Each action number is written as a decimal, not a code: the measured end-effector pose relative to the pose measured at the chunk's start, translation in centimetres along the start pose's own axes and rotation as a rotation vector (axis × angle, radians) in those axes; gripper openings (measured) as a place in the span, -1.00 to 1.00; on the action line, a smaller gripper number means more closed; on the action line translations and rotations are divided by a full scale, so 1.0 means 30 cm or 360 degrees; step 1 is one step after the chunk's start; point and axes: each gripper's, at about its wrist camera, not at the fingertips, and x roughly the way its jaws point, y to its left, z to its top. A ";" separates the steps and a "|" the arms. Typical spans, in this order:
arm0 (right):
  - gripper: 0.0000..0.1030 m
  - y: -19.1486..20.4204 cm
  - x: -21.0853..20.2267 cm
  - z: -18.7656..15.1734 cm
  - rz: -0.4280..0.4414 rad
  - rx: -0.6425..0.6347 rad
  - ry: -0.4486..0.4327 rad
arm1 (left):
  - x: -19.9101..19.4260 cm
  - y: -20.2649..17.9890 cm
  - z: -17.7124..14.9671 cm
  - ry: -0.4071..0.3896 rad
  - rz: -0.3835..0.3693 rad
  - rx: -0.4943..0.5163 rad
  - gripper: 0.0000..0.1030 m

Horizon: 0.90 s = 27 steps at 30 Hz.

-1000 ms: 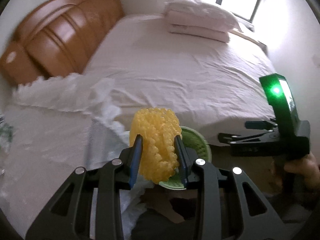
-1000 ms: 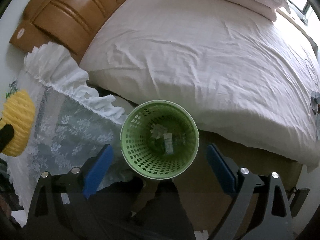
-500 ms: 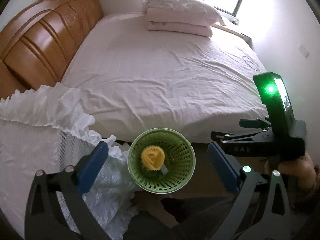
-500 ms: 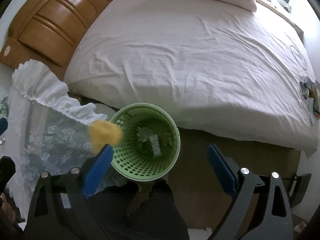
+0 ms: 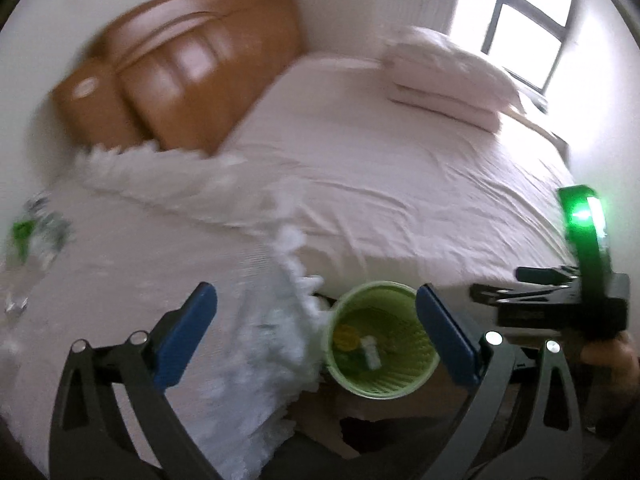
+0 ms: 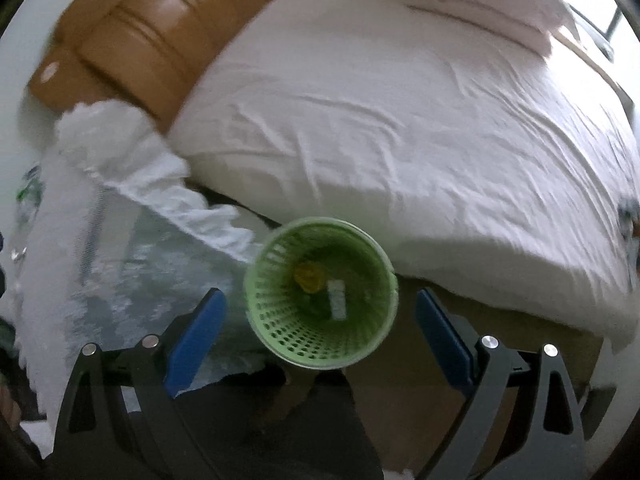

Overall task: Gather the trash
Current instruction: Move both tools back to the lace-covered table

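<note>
Yellow foam net (image 5: 346, 337) now down in green basket (image 5: 416, 380), no longer in left claw (image 5: 316, 340), both claws spread, empty.

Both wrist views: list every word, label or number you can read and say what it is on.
No text is readable in either view.
White item in the green basket: white item may carry print, too blurred.
Right tool body: faint marking, too blurred.
Bottle with green label on the lace-covered table: blurred.
</note>
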 end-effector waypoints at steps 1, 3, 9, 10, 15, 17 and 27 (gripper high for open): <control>0.83 0.047 -0.013 0.015 0.0028 -0.0054 -0.0018 | -0.014 0.039 -0.008 -0.0005 0.0033 -0.0042 0.85; 0.89 0.112 -0.027 0.035 0.0061 -0.0129 -0.0045 | -0.039 0.111 -0.026 -0.0012 0.0104 -0.0126 0.85; 0.95 0.352 -0.023 0.081 0.0180 -0.0388 -0.0065 | -0.111 0.332 -0.114 0.0002 0.0292 -0.0412 0.85; 0.95 0.396 -0.014 0.081 0.0199 -0.0434 -0.0055 | -0.119 0.358 -0.129 0.0005 0.0312 -0.0443 0.85; 0.95 0.560 0.030 0.071 0.0246 -0.0587 0.0012 | -0.164 0.515 -0.223 0.0030 0.0441 -0.0636 0.85; 0.95 0.631 0.051 0.064 0.0251 -0.0648 0.0038 | -0.186 0.593 -0.265 0.0031 0.0487 -0.0721 0.85; 0.95 0.927 0.099 0.015 0.0284 -0.0812 0.0103 | -0.226 0.962 -0.433 0.0082 0.0717 -0.1043 0.85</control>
